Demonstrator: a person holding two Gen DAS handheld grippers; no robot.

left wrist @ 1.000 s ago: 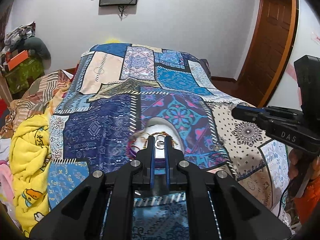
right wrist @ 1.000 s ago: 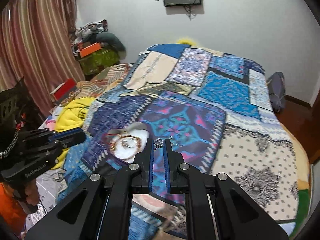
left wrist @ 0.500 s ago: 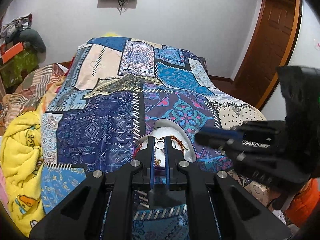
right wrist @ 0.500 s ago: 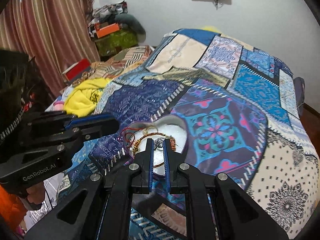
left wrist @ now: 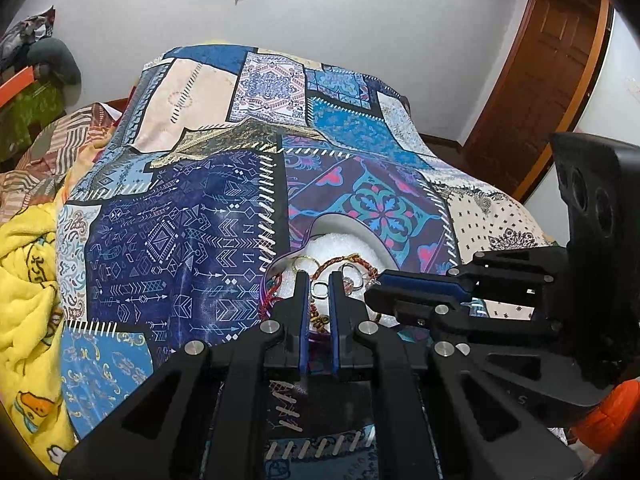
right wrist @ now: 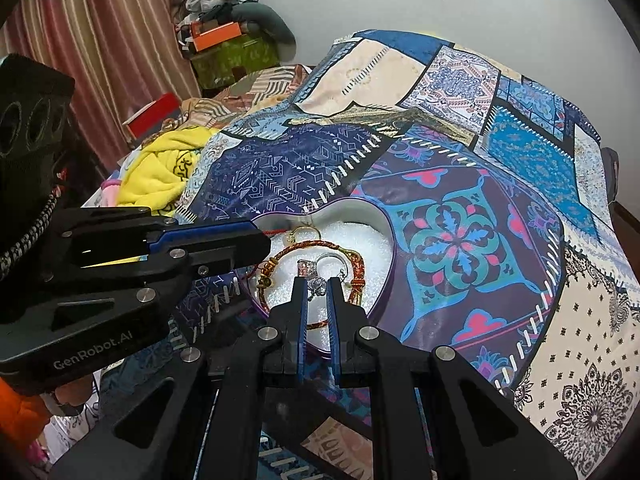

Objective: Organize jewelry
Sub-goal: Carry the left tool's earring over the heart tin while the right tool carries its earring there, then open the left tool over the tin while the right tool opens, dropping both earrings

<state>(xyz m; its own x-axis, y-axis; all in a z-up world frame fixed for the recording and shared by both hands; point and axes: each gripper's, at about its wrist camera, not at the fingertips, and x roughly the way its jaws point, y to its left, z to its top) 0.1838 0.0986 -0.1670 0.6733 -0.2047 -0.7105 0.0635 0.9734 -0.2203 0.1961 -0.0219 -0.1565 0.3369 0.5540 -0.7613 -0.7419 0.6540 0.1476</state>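
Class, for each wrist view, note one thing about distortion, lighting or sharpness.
Left wrist view: fisheye bends the door frame, corners go black, and the box looks sharp. Right wrist view: curtain curves at the edge, light is soft and even, and the left gripper blocks part of the box.

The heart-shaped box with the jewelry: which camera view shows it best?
The right wrist view: the heart-shaped box shows its whole outline and white lining there. In the left wrist view the box is mostly hidden behind both tongs, so only its far rim and some jewelry show.
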